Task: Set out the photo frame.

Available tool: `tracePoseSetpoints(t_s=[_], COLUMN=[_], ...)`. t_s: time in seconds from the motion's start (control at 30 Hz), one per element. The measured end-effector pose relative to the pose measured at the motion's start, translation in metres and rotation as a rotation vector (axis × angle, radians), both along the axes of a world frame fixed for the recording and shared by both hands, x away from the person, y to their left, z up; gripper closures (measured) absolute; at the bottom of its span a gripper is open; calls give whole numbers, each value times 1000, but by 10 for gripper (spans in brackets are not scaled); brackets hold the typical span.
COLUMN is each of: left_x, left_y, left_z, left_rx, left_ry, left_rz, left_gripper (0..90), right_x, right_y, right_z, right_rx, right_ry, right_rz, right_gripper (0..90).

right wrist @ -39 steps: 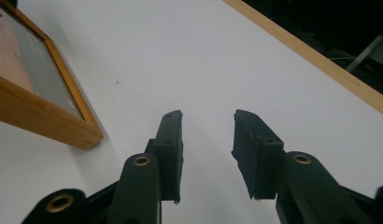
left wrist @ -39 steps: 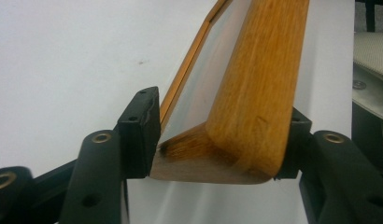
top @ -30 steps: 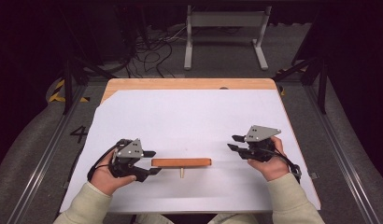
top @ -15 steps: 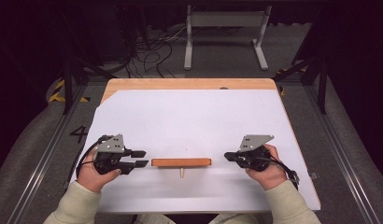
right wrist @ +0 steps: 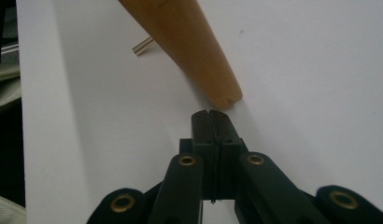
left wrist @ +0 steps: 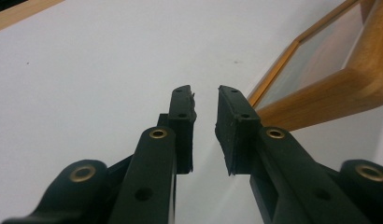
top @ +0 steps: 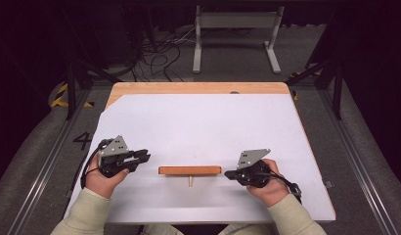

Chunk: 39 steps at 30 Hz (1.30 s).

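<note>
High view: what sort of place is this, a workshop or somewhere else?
Probably a lab set up for recording handling tasks. A white-covered wooden table stands in a dark room, loose black cables trail on the grey floor behind it, and a person holds a black two-jaw gripper beside a flat wooden frame.

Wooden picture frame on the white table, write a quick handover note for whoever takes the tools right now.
Left tool: jaws have just been closing, a narrow gap remains, nothing between them.
Right tool: shut, empty, its tip just short of the frame's end.
Rectangular wooden picture frame: stands on the white table between both tools, with a small peg stand at its near side.
Done: no grip on the frame.
Left: probably grasp it.
</note>
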State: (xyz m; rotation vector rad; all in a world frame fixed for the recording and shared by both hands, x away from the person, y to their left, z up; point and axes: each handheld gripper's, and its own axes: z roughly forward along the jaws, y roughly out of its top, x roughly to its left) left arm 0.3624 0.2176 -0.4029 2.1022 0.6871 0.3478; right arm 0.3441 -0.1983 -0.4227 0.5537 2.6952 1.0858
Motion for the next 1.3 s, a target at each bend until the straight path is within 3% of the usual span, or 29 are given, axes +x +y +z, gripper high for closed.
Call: tracePoseSetpoints(t_s=[0.27, 0.53, 0.87, 1.3], left_x=[4, 7, 6, 4], left_y=[-4, -11, -9, -7], left_z=[-8, -15, -16, -21], left_rx=[11, 29, 29, 43], left_ry=[5, 26, 32, 61], left_rz=[30, 16, 14, 4], left_gripper=[798, 832, 844, 856], right_x=[4, 10, 17, 48], right_y=[15, 22, 24, 34], right_z=[-16, -26, -28, -26], right_rx=[-17, 1, 13, 15], right_ry=[28, 59, 73, 81], right_rz=[7, -13, -41, -124], right_gripper=[900, 900, 900, 900])
